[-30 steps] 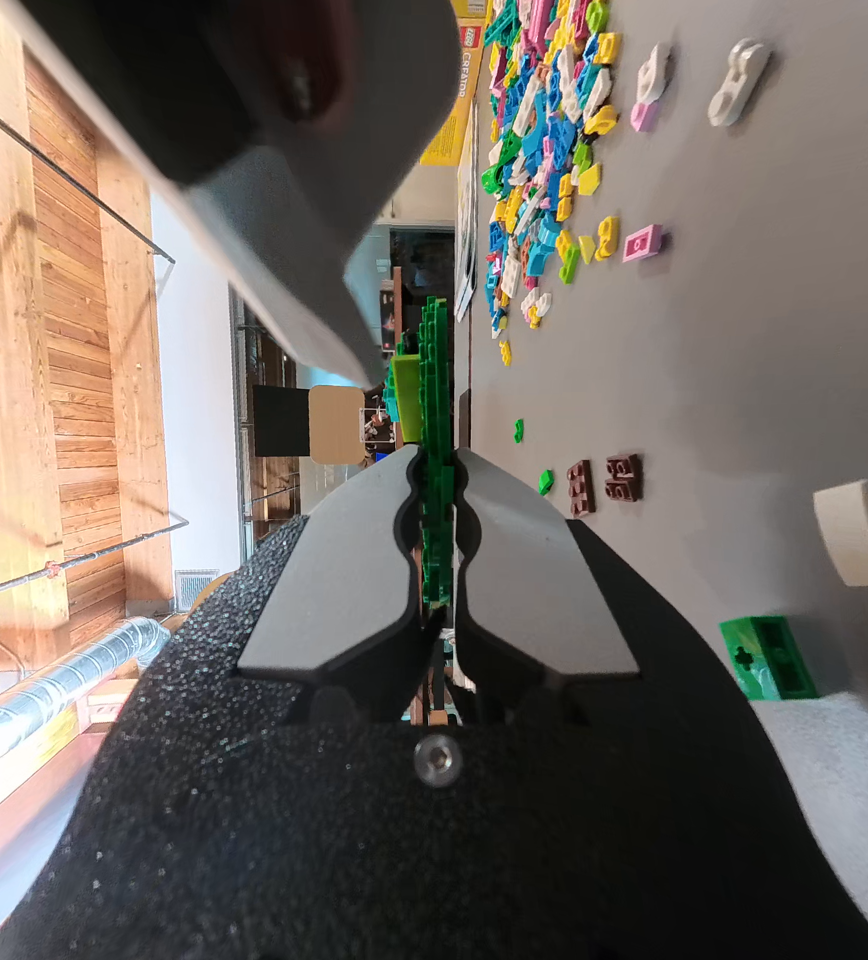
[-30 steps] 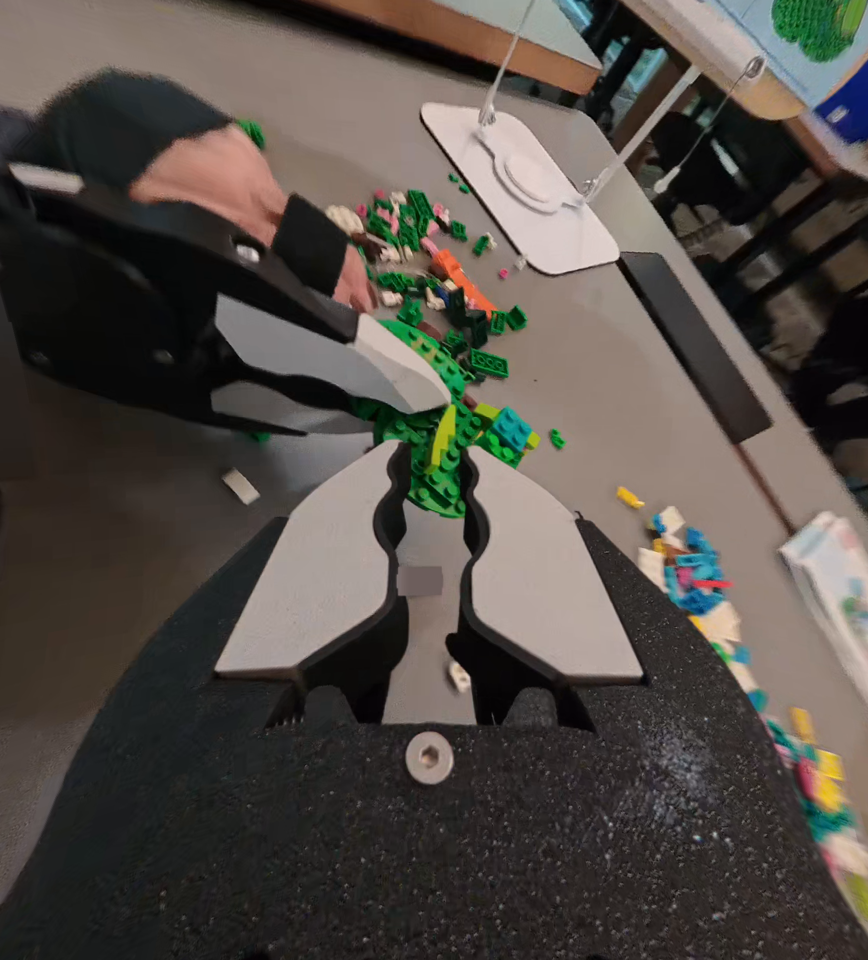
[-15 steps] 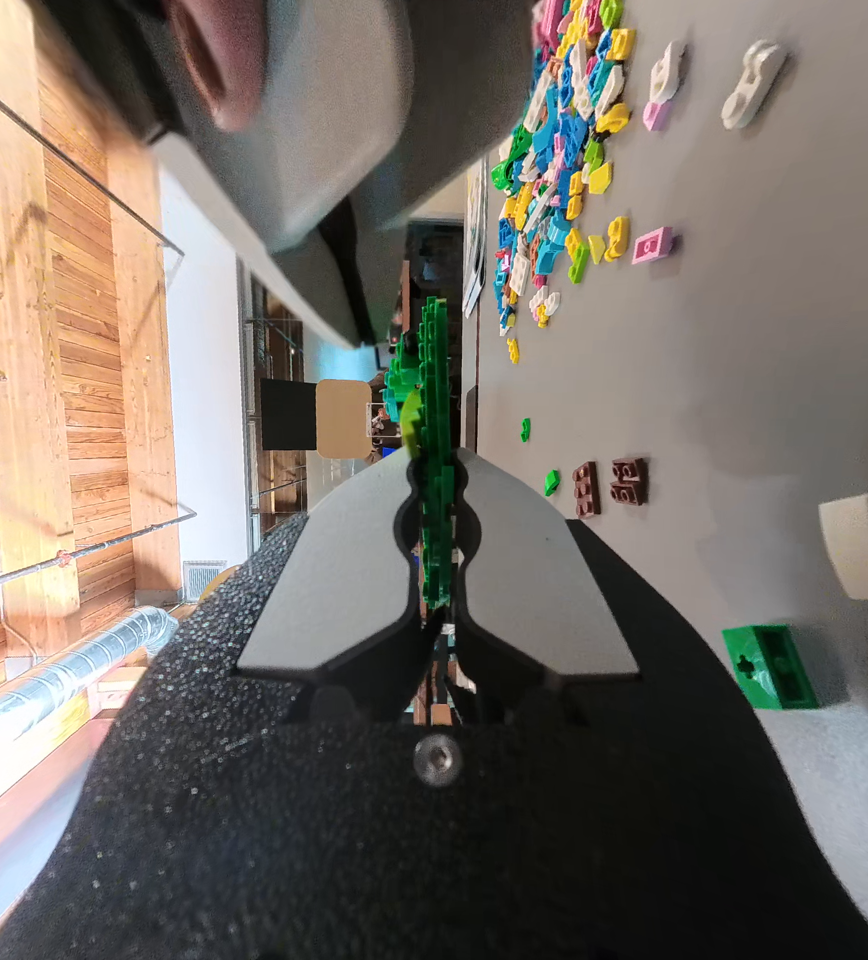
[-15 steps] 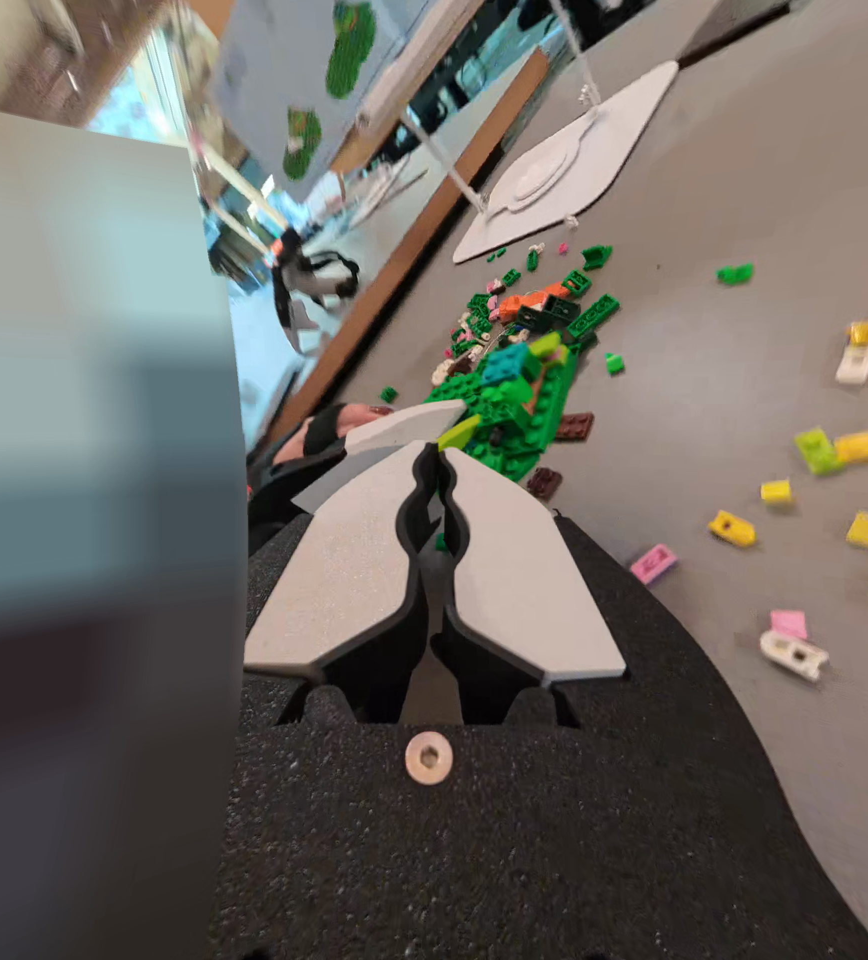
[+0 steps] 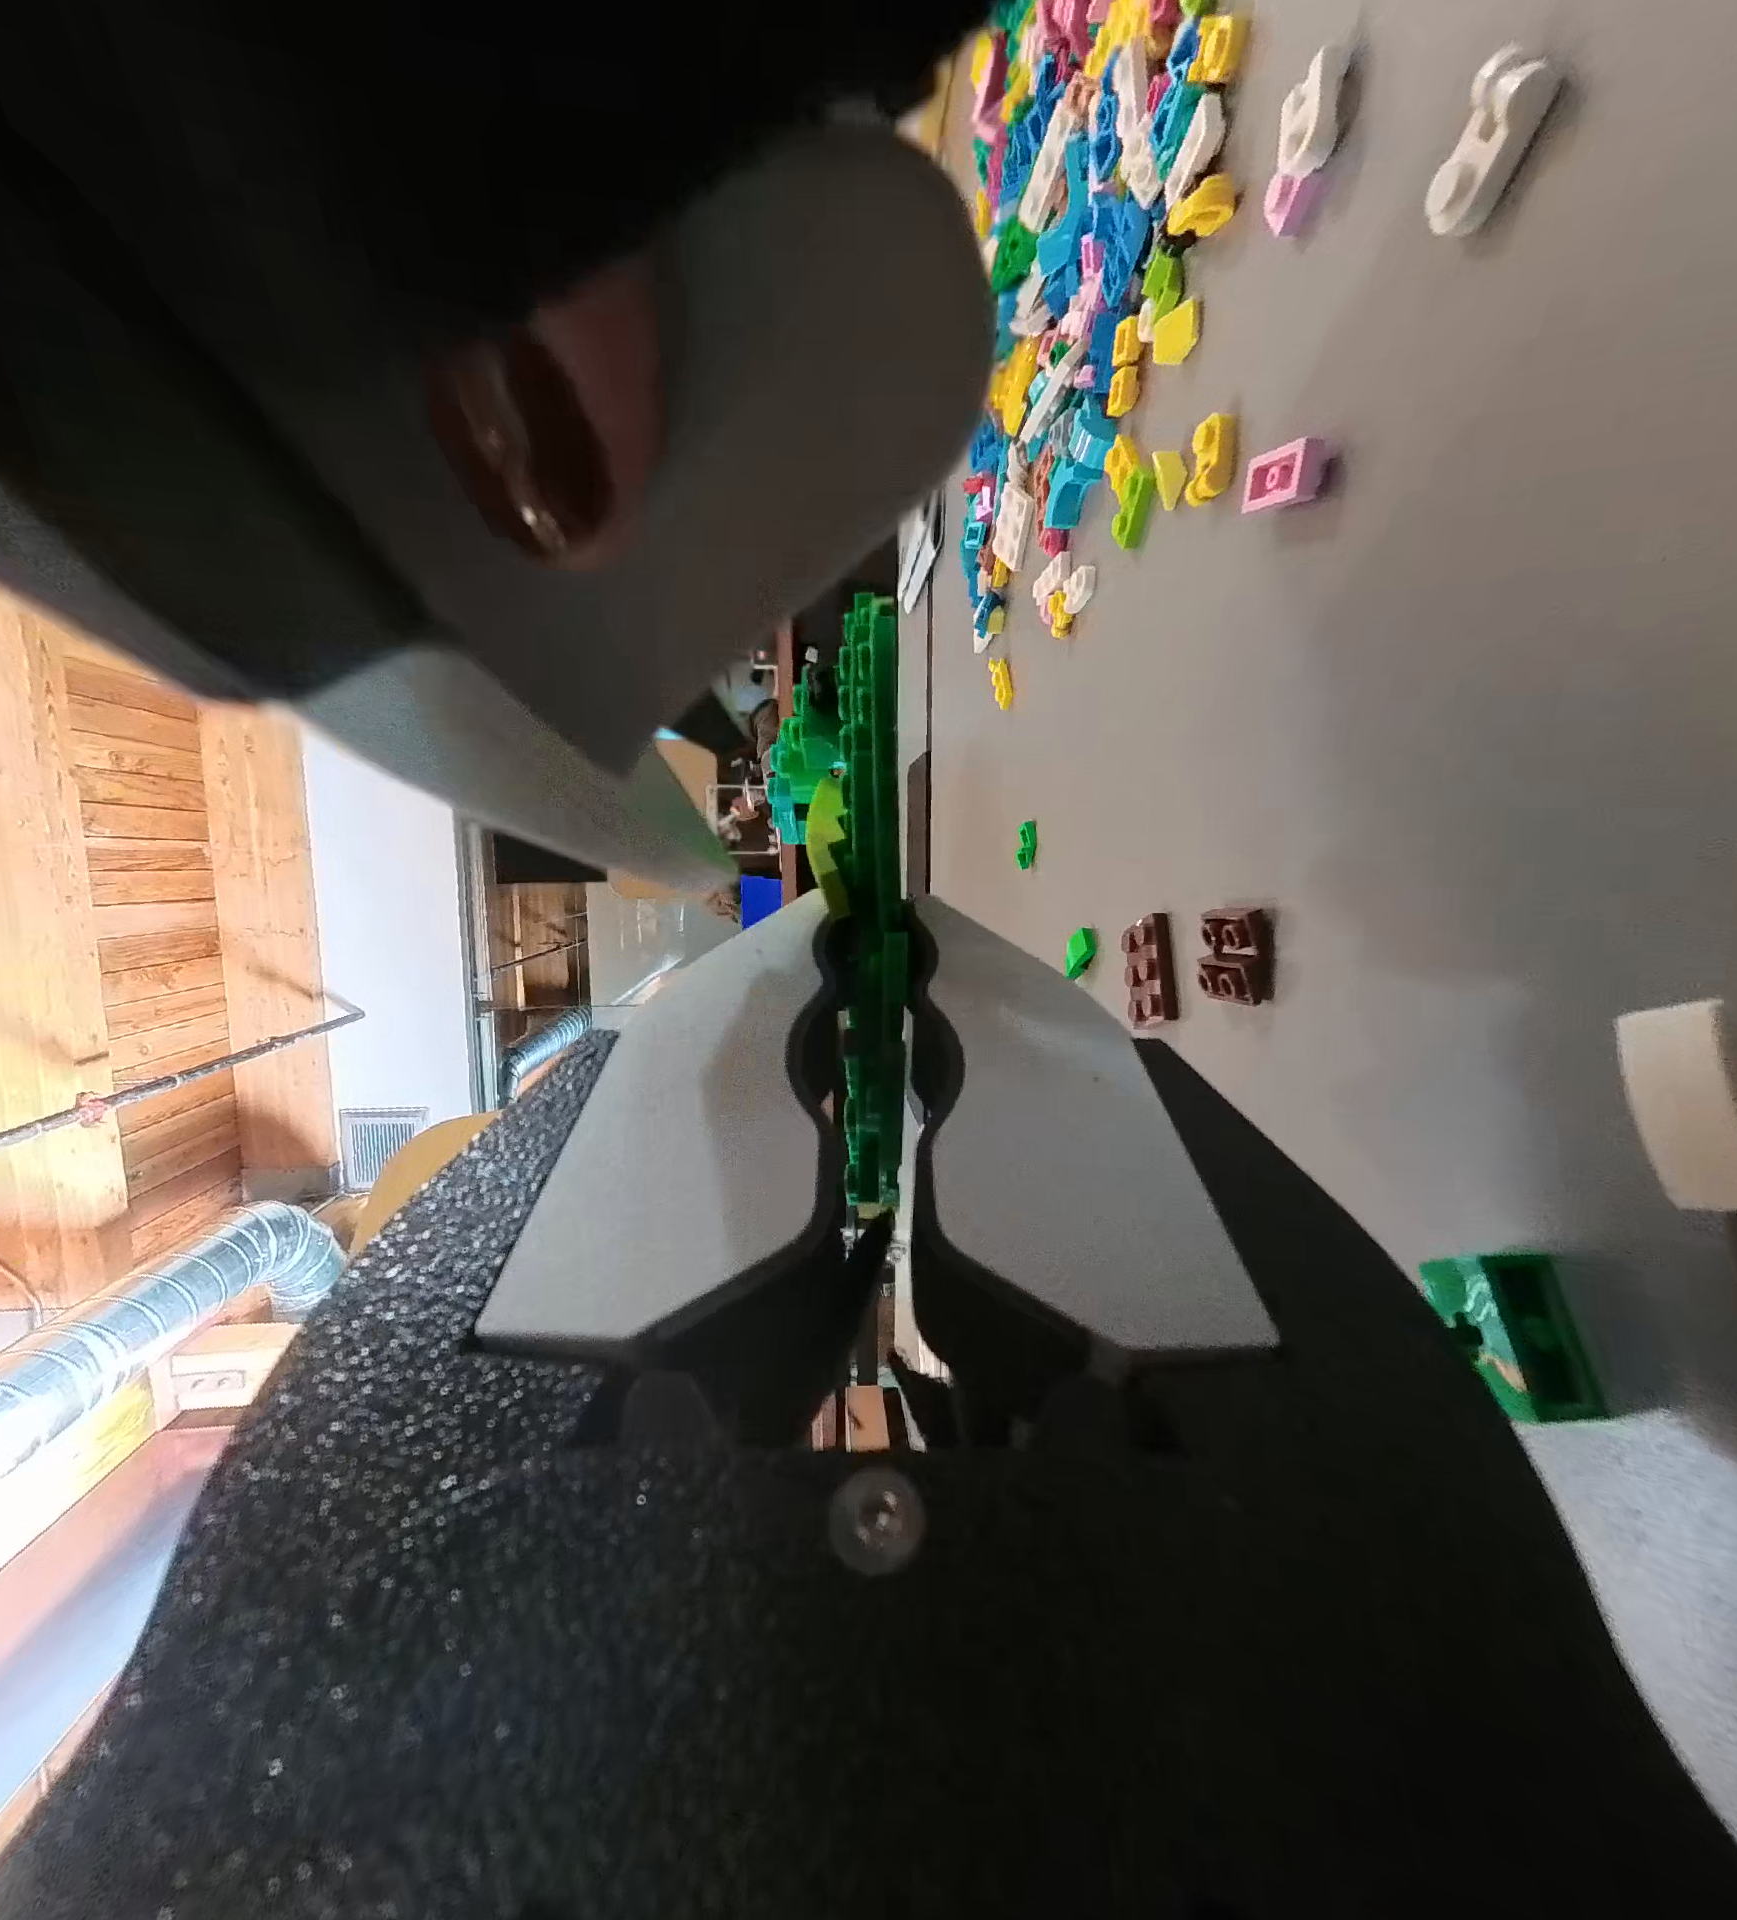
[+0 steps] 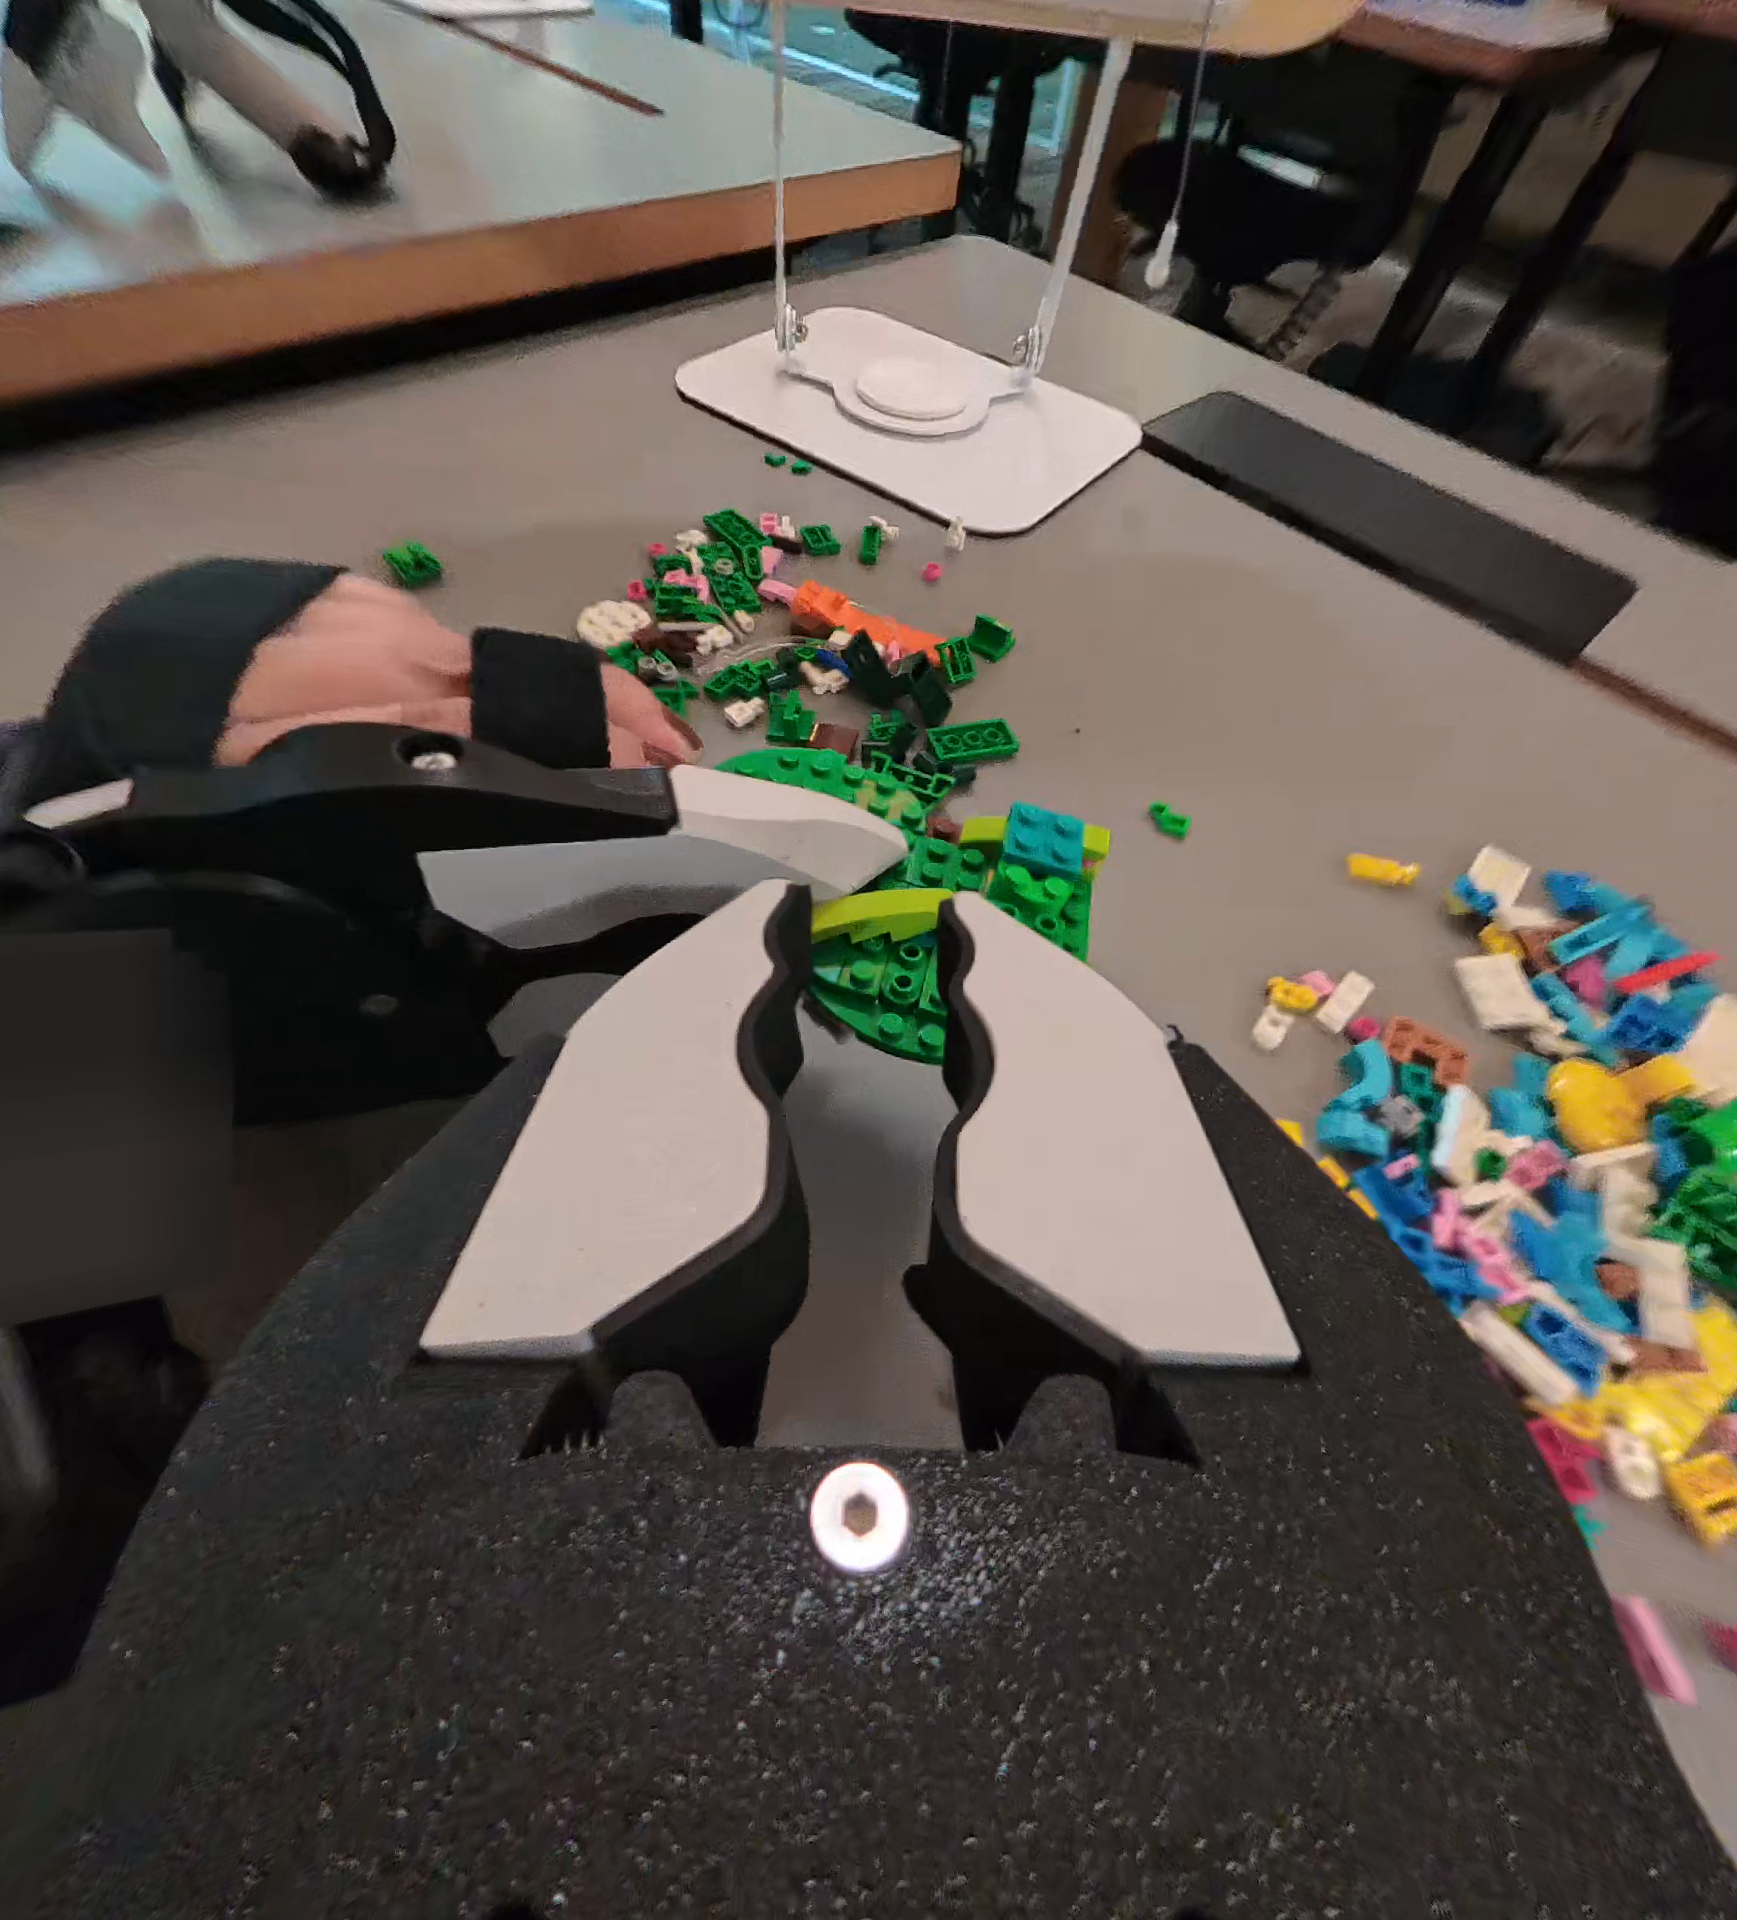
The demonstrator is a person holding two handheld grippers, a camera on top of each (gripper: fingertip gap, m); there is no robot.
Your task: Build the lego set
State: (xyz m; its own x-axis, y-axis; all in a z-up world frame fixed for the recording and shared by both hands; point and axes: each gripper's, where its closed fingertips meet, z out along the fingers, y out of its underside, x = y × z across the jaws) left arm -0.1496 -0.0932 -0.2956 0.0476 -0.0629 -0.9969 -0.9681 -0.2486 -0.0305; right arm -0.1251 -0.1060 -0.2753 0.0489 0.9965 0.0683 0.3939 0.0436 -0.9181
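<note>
left wrist view: the camera is rolled sideways, so the grey table (image 5: 1415, 831) fills the right side. the left gripper (image 5: 869, 920) is clenched on the edge of the green lego build (image 5: 869, 790), a flat plate seen edge-on, running between the fingers and out past the tips. the right gripper (image 5: 635, 769) looms close at upper left, blurred, its tip near the build's studded face. loose bricks lie beyond: two brown pieces (image 5: 1196, 961), a green brick (image 5: 1513, 1335), a colourful pile (image 5: 1082, 260).

right wrist view: the right gripper (image 6: 869, 904) has its fingers released, spread to either side of a lime curved piece (image 6: 874, 909) on the build (image 6: 947, 904); whether they touch it is unclear. the left gripper (image 6: 791, 842) pinches the build from the left.

to do this well, it seems best to keep the left grip firm and the plate steady, centre the lime piece between the fingers, and press squarely onto the studs, not at a slant.
</note>
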